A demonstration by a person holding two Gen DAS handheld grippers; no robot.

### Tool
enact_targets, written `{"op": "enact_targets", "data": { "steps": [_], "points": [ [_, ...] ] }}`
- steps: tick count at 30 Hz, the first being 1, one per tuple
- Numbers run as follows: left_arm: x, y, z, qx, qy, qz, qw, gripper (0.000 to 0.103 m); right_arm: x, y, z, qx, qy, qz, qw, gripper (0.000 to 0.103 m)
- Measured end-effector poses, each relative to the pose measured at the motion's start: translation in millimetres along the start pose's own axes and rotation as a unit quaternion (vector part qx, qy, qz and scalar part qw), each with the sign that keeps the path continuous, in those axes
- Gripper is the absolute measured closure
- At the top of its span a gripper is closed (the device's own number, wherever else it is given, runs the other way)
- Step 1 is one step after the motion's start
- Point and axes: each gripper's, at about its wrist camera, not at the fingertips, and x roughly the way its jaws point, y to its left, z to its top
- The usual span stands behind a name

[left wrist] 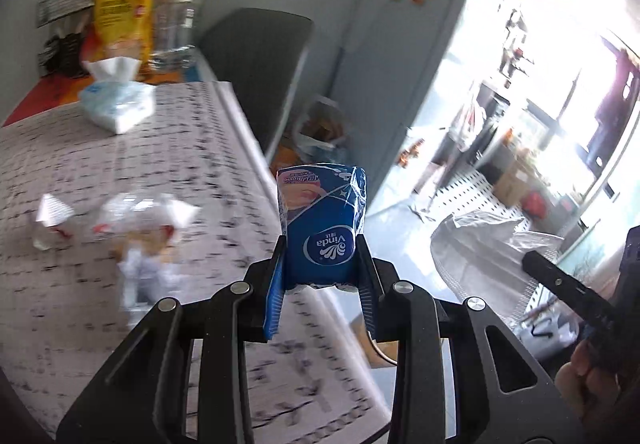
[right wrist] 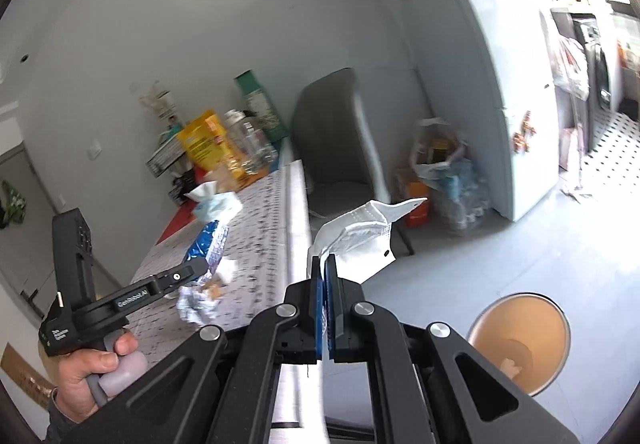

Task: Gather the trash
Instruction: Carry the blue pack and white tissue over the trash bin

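Trash in hand is a crumpled blue Vinda tissue wrapper of thin plastic film [left wrist: 322, 228], clamped between the jaws of the left gripper [left wrist: 323, 264] and standing up out of them, its long axis running straight toward 12 o'clock along the fingers. It is carried just past the tabletop's [left wrist: 120, 164] right-hand edge, over the floor. The right gripper [right wrist: 325, 264] has its jaws pressed together on the rim of a white plastic trash bag [right wrist: 360, 232], which lifts away toward 1 o'clock and hangs clear of the tabletop.

The relation that counts: in the left wrist view the bag's mouth [left wrist: 480, 240] lies at about 3 o'clock from the held wrapper, near but apart, and somewhat lower. From the right wrist view the wrapper [right wrist: 210, 244] sits at 9 to 10 o'clock of the bag. So the left hand looks the one to travel, sideways to the right, tipping the wrapper's upper end over the opening before the jaws part; the mouth seems only partly spread, so a miss is possible.

More litter waits on the tabletop: a clear crinkled plastic wrapper with white corners [left wrist: 120, 220], blurred, at 9 o'clock of the left jaws.
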Motion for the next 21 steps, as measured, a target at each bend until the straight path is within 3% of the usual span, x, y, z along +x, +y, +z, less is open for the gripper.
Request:
{"op": "enact_targets", "data": {
  "steps": [3,11,21],
  "points": [
    [19,-21,-2,0.012,0.016,-0.008,0.9998,0.071,-3,-18,-4,-0.003,-0.003,-0.033,0.999,0.101],
    [72,-70,-11,0.044,0.057,-0.026,0.9971,0.071,-3,-76,-15,0.027,0.003,-0.064,0.998,0.1],
    [143,-111,-21,0.06,0.113,-0.037,0.9911,0.071,31,-161,-50,0.098,0.051,-0.092,0.99,0.1]
  ]
}}
